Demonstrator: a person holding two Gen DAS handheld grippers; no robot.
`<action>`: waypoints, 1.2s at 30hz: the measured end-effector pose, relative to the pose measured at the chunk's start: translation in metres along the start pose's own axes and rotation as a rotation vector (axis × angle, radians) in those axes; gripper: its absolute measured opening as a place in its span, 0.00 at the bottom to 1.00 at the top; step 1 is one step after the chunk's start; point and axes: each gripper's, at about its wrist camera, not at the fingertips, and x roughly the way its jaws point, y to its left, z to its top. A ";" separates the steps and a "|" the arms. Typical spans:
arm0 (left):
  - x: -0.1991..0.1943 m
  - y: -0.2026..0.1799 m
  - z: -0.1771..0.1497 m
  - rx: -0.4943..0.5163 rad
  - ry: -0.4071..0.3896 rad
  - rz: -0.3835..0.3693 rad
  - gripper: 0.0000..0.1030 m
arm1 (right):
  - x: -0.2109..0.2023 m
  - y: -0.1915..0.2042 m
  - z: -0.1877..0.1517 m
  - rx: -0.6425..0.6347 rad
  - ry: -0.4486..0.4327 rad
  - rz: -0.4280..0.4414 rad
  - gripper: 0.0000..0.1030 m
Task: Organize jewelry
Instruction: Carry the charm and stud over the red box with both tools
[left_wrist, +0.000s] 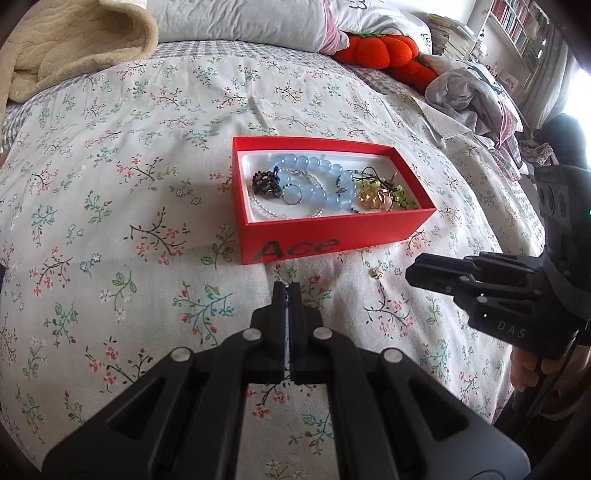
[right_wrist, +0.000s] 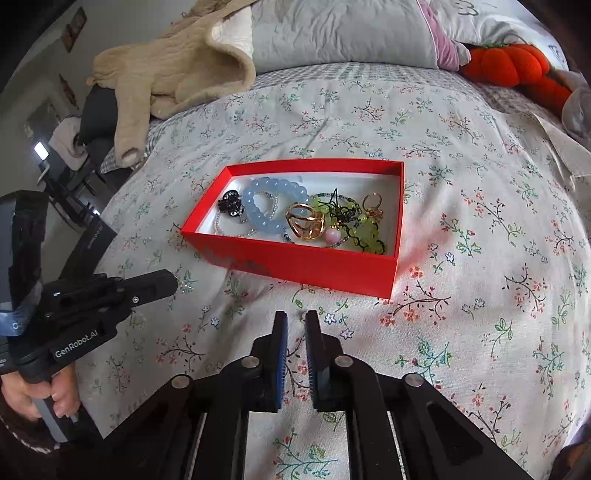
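- In the left wrist view, the left gripper (left_wrist: 287, 287) is seen low in the middle with its fingers pressed together. Tiny glints of a small glittering piece (left_wrist: 285, 284) show at the very tips.
- A red box (left_wrist: 332, 230) is set on the flowered bedspread (left_wrist: 147, 221), just beyond those tips. A blue bead bracelet (left_wrist: 314, 173), a dark ornament (left_wrist: 264, 181), a gold ring (left_wrist: 373, 199) and green beads (left_wrist: 400, 195) are held inside it.
- A small gold piece (left_wrist: 376, 273) is seen lying on the bedspread outside the box, near its front wall. The right gripper (left_wrist: 408, 275) is pointed at it from the right and is held by a hand (left_wrist: 528, 369). How its fingers stand cannot be told from this side.
- A beige blanket (left_wrist: 74, 48) and an orange plush (left_wrist: 384, 48) are seen at the far end of the bed.
- In the right wrist view, the right gripper (right_wrist: 295, 321) is shown with its fingers slightly spread, bedspread (right_wrist: 480, 258) visible in the gap. The small gold piece (right_wrist: 302, 316) is seen at the tip of one finger, not clamped.
- The red box (right_wrist: 295, 262) is seen just ahead, with the blue bead bracelet (right_wrist: 266, 206), gold ring (right_wrist: 306, 221) and green beads (right_wrist: 362, 236) inside.
- At the left, the left gripper (right_wrist: 176, 283) is held by a hand (right_wrist: 33, 398). Its fingers are closed, and the small glittering piece (right_wrist: 184, 286) is apparently pinched at their tips, above the bedspread and apart from the box.
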 end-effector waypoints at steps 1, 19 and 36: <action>0.002 0.000 0.000 0.001 0.005 0.002 0.02 | 0.006 0.001 -0.001 -0.005 0.020 -0.013 0.22; 0.011 0.000 -0.007 0.013 0.038 0.025 0.02 | 0.044 0.010 0.005 -0.030 0.034 -0.090 0.09; -0.008 -0.006 0.015 -0.017 -0.042 -0.020 0.01 | -0.019 -0.011 0.018 0.083 -0.052 0.015 0.07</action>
